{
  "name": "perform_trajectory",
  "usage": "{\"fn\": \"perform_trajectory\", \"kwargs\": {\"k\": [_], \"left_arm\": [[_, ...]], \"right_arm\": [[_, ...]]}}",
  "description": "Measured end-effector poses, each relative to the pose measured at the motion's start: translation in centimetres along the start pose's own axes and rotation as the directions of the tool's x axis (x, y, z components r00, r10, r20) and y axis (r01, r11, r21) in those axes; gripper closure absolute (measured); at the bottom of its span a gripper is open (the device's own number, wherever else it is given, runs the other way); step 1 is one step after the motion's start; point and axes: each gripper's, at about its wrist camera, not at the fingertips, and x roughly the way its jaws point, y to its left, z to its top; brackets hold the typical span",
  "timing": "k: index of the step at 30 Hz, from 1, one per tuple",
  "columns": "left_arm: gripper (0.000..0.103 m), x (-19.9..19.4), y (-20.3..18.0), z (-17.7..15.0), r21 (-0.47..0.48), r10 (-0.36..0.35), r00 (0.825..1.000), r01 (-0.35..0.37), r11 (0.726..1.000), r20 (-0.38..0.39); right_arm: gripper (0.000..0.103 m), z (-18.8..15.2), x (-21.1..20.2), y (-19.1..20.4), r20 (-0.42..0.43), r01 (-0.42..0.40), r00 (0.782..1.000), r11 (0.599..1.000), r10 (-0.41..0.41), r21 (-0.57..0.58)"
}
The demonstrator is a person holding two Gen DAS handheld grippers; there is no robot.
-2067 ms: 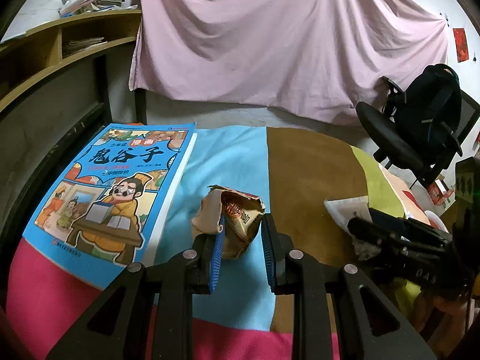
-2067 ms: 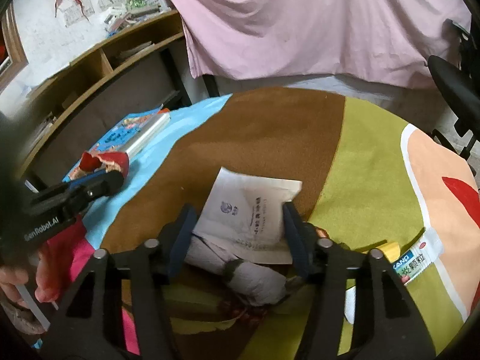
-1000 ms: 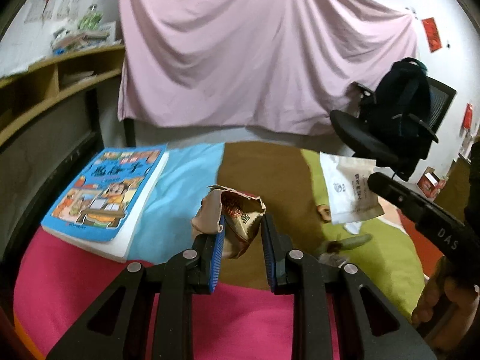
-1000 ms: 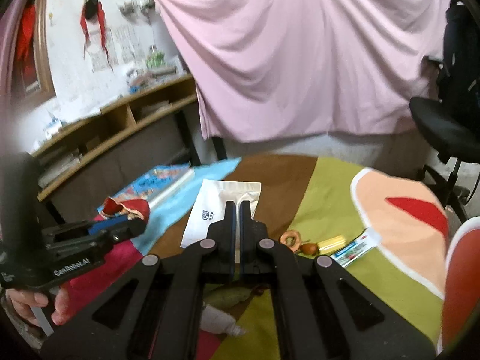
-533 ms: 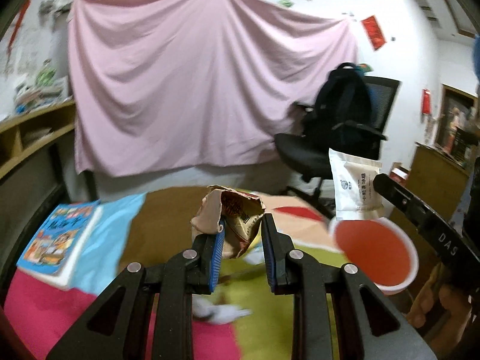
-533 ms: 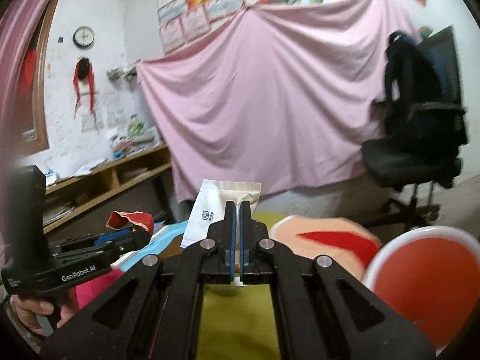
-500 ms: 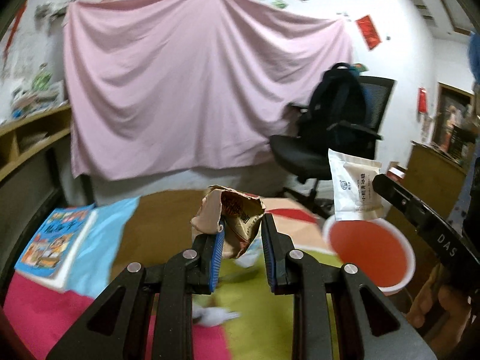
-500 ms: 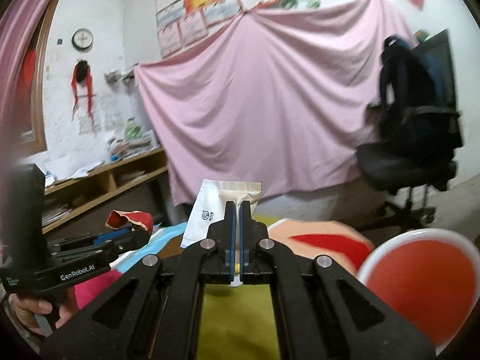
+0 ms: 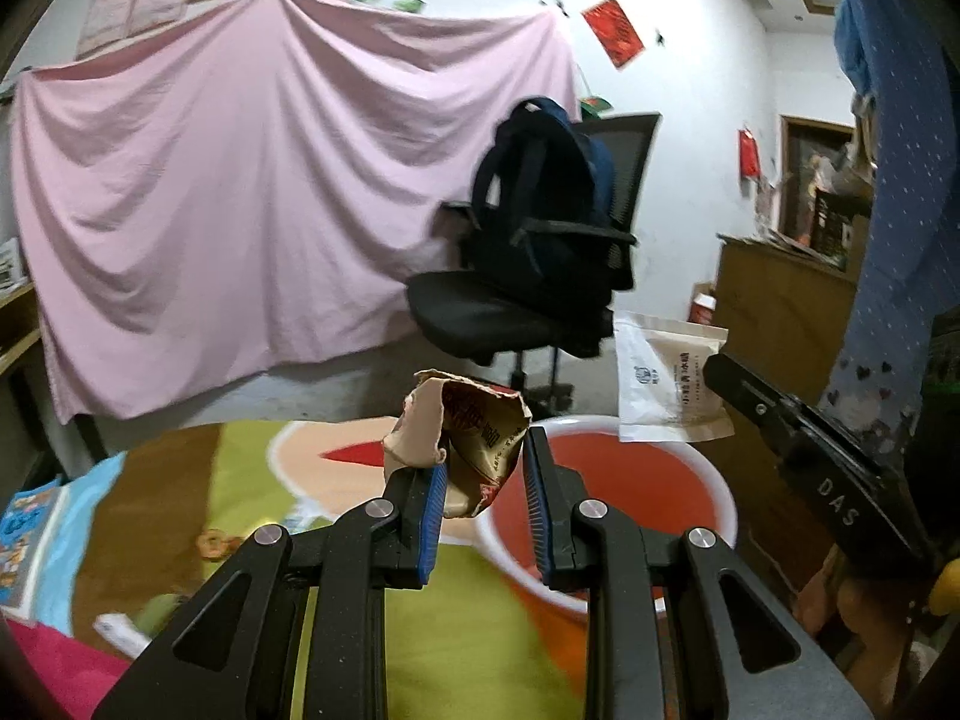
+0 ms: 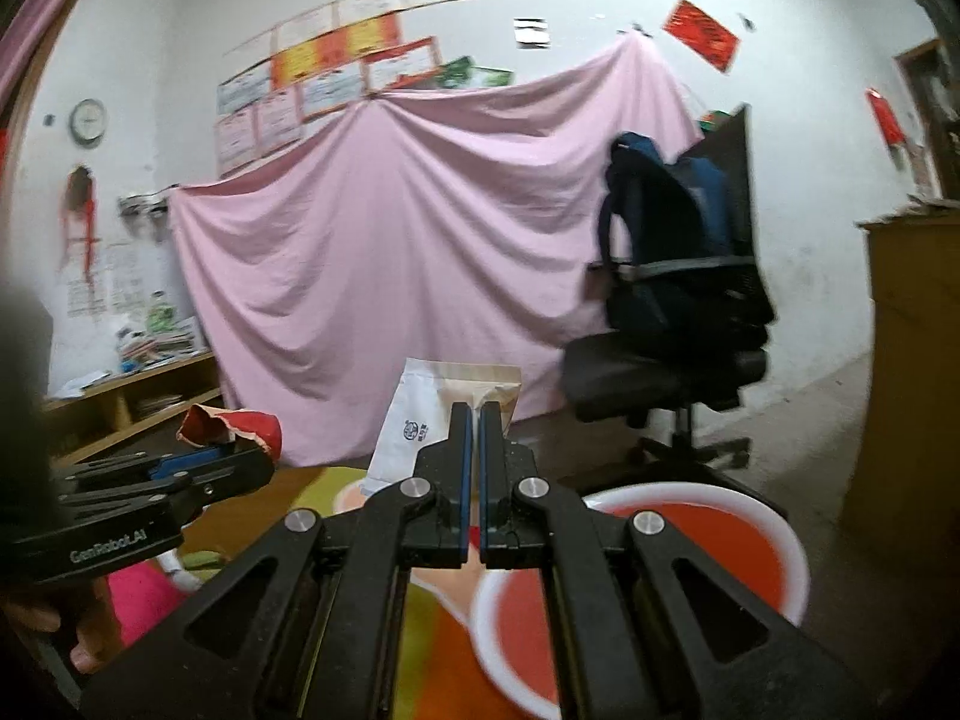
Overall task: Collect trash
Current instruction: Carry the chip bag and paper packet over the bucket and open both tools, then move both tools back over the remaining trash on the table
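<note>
Left gripper (image 9: 483, 483) clenches a crumpled brown-and-red snack wrapper (image 9: 465, 435) just short of the red plastic basin with a white rim (image 9: 714, 480) ahead; right gripper (image 10: 474, 414) pinches a flat white-and-tan paper pouch (image 10: 432, 399) above it. Both pieces look picked up but not yet dropped, while scraps (image 9: 213, 543) remain on the multicoloured cloth (image 9: 462, 630) below.

Two grippers are seen, a left gripper (image 9: 483, 456) and a right gripper (image 10: 473, 420), and two bits of trash are counted: one crumpled snack wrapper (image 9: 465, 438) and one white pouch (image 9: 669, 387). One red basin (image 9: 636, 480), one office chair (image 9: 528, 300), one backpack (image 9: 543, 192) and one pink sheet (image 9: 240, 198) are spotted too. On the wall, just one clock (image 10: 88, 120) is found.
</note>
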Motion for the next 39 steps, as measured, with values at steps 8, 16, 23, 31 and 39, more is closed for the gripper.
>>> {"fn": "perform_trajectory", "kwargs": {"k": [8,16,23,31,39], "left_arm": [[0.082,6.5,-2.8,0.0,-0.04,-0.038,0.985,0.032,0.999,-0.169],[0.082,11.0,-3.4,-0.4,-0.114,-0.095,0.957,0.066,0.991,-0.273],[0.08,12.2,-3.1,-0.8,-0.141,-0.115,0.945,0.074,0.987,-0.307],[0.066,12.0,-2.8,-1.3,-0.165,-0.123,0.939,0.072,0.984,-0.322],[0.066,10.4,-1.5,-1.1,-0.179,-0.09,0.956,0.04,0.983,-0.278]], "right_arm": [[0.073,-1.8,1.6,-4.8,-0.116,0.094,0.99,0.991,-0.083,0.094],[0.072,-2.9,3.2,-6.9,-0.196,0.132,0.975,0.98,-0.101,0.148],[0.072,-3.6,3.8,-7.4,-0.247,0.149,0.963,0.976,-0.107,0.158],[0.071,-3.8,3.8,-7.4,-0.264,0.168,0.957,0.973,-0.122,0.158],[0.07,-3.6,3.2,-7.2,-0.245,0.172,0.961,0.973,-0.13,0.155]]}}
